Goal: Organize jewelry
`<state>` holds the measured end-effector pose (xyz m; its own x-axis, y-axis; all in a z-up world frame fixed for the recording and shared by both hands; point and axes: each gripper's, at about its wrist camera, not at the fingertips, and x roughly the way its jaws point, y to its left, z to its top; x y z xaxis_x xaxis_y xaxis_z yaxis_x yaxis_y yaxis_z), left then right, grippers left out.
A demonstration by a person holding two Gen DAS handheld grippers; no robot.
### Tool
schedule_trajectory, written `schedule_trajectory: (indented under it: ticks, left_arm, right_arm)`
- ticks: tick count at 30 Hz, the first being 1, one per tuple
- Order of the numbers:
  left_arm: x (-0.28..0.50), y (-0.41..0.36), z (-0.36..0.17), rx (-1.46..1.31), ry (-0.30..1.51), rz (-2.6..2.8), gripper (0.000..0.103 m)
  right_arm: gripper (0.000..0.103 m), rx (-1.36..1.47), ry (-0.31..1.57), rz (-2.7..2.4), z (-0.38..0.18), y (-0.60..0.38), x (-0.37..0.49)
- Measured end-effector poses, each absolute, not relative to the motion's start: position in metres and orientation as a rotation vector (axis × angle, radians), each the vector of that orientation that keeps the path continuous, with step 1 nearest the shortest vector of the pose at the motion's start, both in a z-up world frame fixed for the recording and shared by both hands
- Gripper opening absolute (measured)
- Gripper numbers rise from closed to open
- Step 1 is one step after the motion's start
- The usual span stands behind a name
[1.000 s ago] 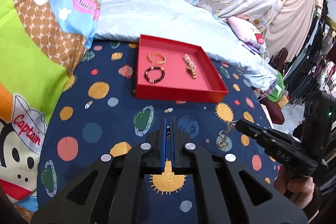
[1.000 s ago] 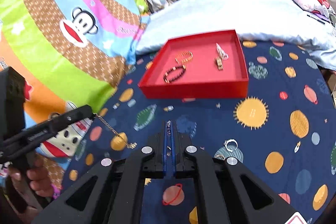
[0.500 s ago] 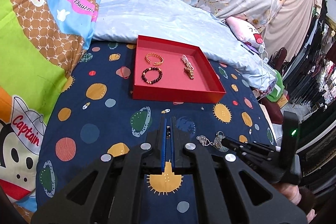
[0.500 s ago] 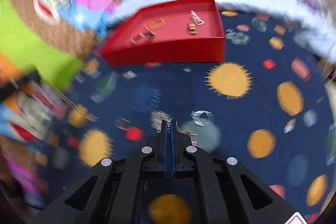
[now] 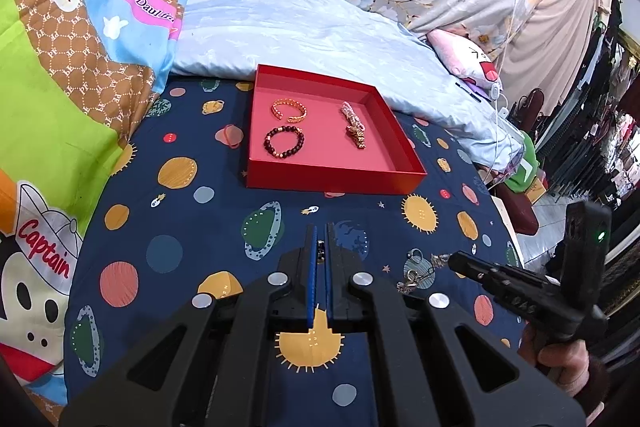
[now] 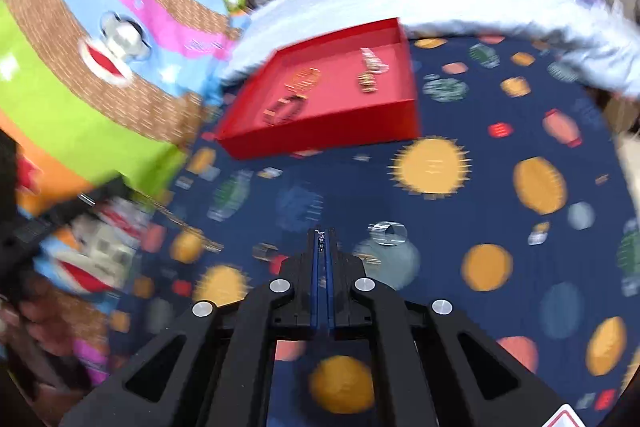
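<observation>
Since a second ago your right claw has dropped to the bedsheet beside the loose chain and ring; both claws are pinched shut on nothing; open and grasp next, then carry to the red tray; readable: "Captain".

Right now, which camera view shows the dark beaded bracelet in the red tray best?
The left wrist view: the dark beaded bracelet lies sharp and unobstructed in the red tray. The right wrist view shows it only as a motion-blurred dark loop.
</observation>
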<state>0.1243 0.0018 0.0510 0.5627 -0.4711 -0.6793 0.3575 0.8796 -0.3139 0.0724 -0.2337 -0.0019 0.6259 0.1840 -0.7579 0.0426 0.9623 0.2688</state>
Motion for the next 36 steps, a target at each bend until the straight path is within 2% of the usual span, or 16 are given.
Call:
schedule_trajectory:
  ticks: [15, 20, 26, 29, 36]
  left_arm:
    - [0.125, -0.004, 0.048, -0.137, 0.858, -0.5, 0.002]
    - [0.126, -0.005, 0.047, -0.136, 0.86, -0.498, 0.002]
    - [0.127, -0.004, 0.046, -0.133, 0.863, -0.492, 0.002]
    - [0.128, -0.004, 0.046, -0.134, 0.864, -0.493, 0.002]
    - [0.127, -0.007, 0.047, -0.129, 0.861, -0.506, 0.002]
  right_arm:
    - [0.008, 0.226, 0.974, 0.052, -0.033, -0.228, 0.059]
    - [0.017, 0.199, 1.009, 0.086, -0.047, -0.212, 0.071]
    - [0.018, 0.145, 1.032, 0.057, -0.061, -0.212, 0.082]
    - [0.007, 0.164, 1.025, 0.056, -0.058, -0.219, 0.079]
    - [0.007, 0.276, 0.906, 0.03, -0.028, -0.246, 0.065]
